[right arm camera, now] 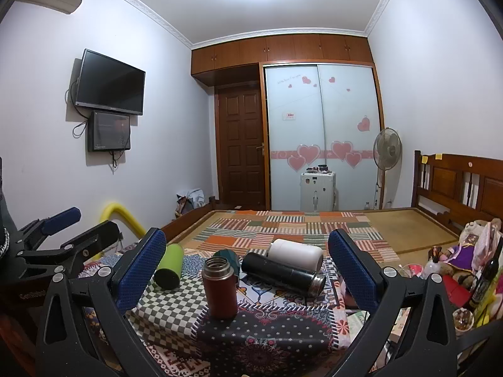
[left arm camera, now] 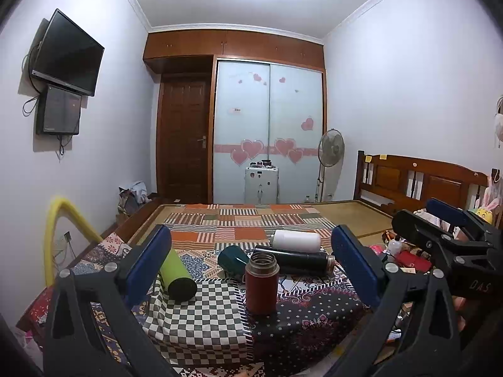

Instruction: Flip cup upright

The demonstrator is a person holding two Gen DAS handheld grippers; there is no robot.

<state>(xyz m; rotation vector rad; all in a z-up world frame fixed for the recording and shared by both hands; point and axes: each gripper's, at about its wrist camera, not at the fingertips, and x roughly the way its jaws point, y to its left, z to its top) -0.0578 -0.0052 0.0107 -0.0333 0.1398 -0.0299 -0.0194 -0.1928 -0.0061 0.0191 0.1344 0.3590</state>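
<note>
A red-brown flask (left arm camera: 262,282) stands upright with its mouth open on the patterned cloth; it also shows in the right wrist view (right arm camera: 220,287). Behind it, lying on their sides, are a green cup (left arm camera: 176,275) (right arm camera: 169,266), a dark teal cup (left arm camera: 232,259) (right arm camera: 227,256), a black flask (left arm camera: 292,260) (right arm camera: 283,273) and a white cup (left arm camera: 296,241) (right arm camera: 295,253). My left gripper (left arm camera: 251,260) is open and empty, short of the cups. My right gripper (right arm camera: 248,264) is open and empty too; it also shows at the right of the left wrist view (left arm camera: 440,220).
The cloth-covered table (left arm camera: 204,323) stands against a bed with a patchwork mat (left arm camera: 251,220) and a wooden headboard (left arm camera: 418,179). Bottles, toys and clutter (right arm camera: 465,264) lie at the right. A yellow tube (left arm camera: 59,220) arches at the left.
</note>
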